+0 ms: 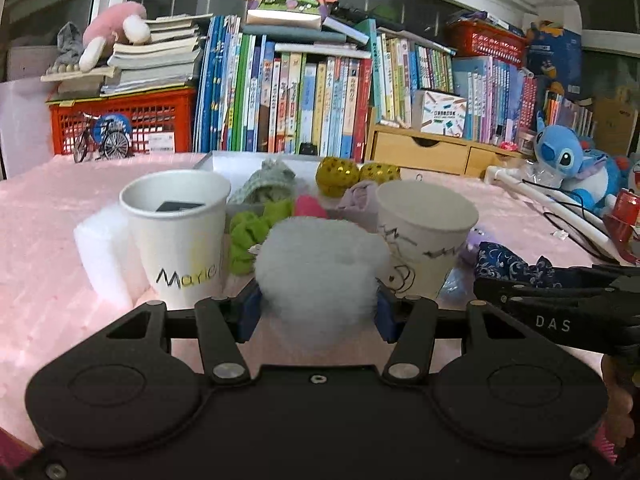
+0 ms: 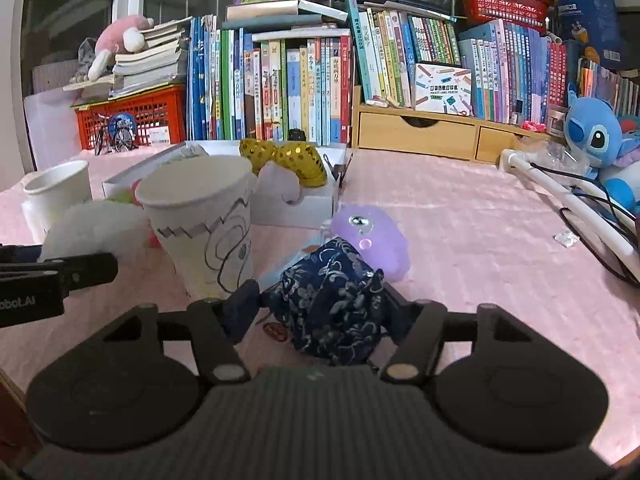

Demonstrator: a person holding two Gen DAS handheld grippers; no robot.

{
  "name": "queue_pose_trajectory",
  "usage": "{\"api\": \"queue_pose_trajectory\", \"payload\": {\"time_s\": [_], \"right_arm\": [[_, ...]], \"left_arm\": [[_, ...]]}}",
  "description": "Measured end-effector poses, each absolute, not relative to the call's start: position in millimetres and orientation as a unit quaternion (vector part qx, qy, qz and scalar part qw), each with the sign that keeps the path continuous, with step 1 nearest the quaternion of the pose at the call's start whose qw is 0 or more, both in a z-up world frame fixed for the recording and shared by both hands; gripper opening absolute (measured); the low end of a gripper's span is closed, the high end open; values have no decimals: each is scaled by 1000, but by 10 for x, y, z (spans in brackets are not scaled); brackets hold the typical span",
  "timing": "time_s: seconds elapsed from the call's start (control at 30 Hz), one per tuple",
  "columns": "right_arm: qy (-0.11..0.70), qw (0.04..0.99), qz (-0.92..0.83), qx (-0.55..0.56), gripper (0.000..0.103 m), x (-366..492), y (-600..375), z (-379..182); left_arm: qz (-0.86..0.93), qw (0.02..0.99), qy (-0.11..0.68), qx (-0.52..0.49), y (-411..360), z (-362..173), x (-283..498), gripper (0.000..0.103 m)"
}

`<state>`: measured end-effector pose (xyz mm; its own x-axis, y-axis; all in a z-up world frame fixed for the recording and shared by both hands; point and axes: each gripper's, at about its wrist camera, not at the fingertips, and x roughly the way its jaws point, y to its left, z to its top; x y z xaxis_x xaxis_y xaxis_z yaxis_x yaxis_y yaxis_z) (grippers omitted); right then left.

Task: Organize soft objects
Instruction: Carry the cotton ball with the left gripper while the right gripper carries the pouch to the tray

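Observation:
My left gripper (image 1: 318, 312) is shut on a white cotton fluff ball (image 1: 320, 268), held between its blue pads just above the pink tablecloth. My right gripper (image 2: 320, 312) is shut on a navy floral cloth pouch (image 2: 332, 300); the pouch also shows in the left wrist view (image 1: 508, 260). Behind them a shallow white box (image 2: 296, 204) holds soft items: a green cloth (image 1: 256, 228), a pink piece (image 1: 310, 206), a grey knit piece (image 1: 268, 182), a lilac cloth (image 1: 362, 196) and gold sequin balls (image 1: 338, 174). A purple squishy toy (image 2: 372, 236) lies behind the pouch.
Two paper cups stand in front of the box: one marked "Mario" (image 1: 180, 236) and one with scribbles (image 2: 204, 224). A white foam block (image 1: 104, 256) sits at the left. Books, a red crate (image 1: 120, 120), wooden drawers (image 2: 420, 132) and a Stitch plush (image 2: 596, 132) line the back.

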<state>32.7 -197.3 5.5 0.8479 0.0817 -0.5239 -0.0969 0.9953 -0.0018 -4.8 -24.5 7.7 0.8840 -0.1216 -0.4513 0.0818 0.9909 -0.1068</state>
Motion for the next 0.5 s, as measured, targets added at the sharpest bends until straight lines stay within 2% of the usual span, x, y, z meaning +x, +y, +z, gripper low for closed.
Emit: {"api": "queue_pose_trajectory", "payload": {"time_s": [0.5], "right_arm": [[259, 965, 41, -5, 63, 290, -2013, 158]], "left_arm": [[-71, 974, 211, -42, -234, 270, -92, 53]]}}
